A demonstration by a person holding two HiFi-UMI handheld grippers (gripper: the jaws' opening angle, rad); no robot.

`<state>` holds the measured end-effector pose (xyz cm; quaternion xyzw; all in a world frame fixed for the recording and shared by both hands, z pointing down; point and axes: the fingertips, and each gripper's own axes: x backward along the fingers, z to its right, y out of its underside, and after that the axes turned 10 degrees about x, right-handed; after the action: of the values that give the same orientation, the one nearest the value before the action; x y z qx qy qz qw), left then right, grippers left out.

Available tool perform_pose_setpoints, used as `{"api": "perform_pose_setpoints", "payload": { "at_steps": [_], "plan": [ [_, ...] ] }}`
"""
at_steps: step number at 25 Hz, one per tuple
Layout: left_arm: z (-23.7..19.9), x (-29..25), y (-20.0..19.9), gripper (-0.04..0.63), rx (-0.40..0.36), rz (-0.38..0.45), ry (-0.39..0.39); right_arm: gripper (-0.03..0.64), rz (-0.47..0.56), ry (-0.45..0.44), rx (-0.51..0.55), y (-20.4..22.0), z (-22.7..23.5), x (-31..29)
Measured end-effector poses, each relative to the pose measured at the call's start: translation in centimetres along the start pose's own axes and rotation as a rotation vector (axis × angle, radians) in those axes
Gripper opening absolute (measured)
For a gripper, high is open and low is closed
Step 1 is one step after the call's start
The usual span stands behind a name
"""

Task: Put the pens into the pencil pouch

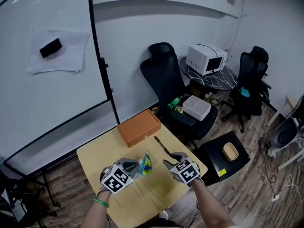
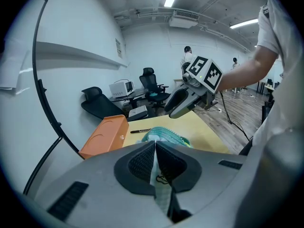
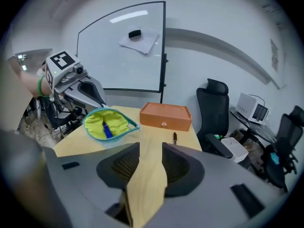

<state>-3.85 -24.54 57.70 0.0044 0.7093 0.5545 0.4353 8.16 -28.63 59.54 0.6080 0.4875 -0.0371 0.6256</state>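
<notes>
Left hand-held gripper (image 1: 137,166) clamped the pouch (image 1: 147,165) rim, a blue pen (image 3: 107,128) inside; right hand-held gripper (image 1: 169,163) hovered with jaws apart, empty; black pen (image 1: 161,145) lay on the table (image 1: 156,194).

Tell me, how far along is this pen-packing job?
One blue pen already lies inside the open pouch. The left gripper is clamped on its edge. The right gripper is open and empty. One dark pen remains on the table beside the orange box.
</notes>
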Motion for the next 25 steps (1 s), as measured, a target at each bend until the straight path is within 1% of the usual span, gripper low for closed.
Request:
{"api": "perform_pose_setpoints", "payload": {
  "at_steps": [4, 8, 12, 17, 25],
  "plan": [
    [-0.8, -0.4, -0.3, 0.014, 0.021, -0.003, -0.024, 0.149, -0.017, 0.075, -0.042, 0.5, 3.2, -1.5],
    [-2.0, -1.0, -0.8, 0.014, 0.049, 0.001, -0.048, 0.149, -0.026, 0.116, -0.083, 0.6, 5.8, -3.3],
    [-2.8, -1.5, -1.2, 0.014, 0.084, 0.008, -0.064, 0.150, -0.071, 0.111, -0.113, 1.5, 6.7, -5.5],
    [-3.4, -1.9, -1.3, 0.014, 0.126, 0.010, -0.079, 0.144, -0.150, 0.078, -0.136, 4.0, 6.4, -8.4],
    [-3.6, -1.7, -0.3, 0.014, 0.141, -0.006, -0.076, 0.143, -0.247, 0.067, -0.174, 6.3, 6.4, -10.9]
  ]
}}
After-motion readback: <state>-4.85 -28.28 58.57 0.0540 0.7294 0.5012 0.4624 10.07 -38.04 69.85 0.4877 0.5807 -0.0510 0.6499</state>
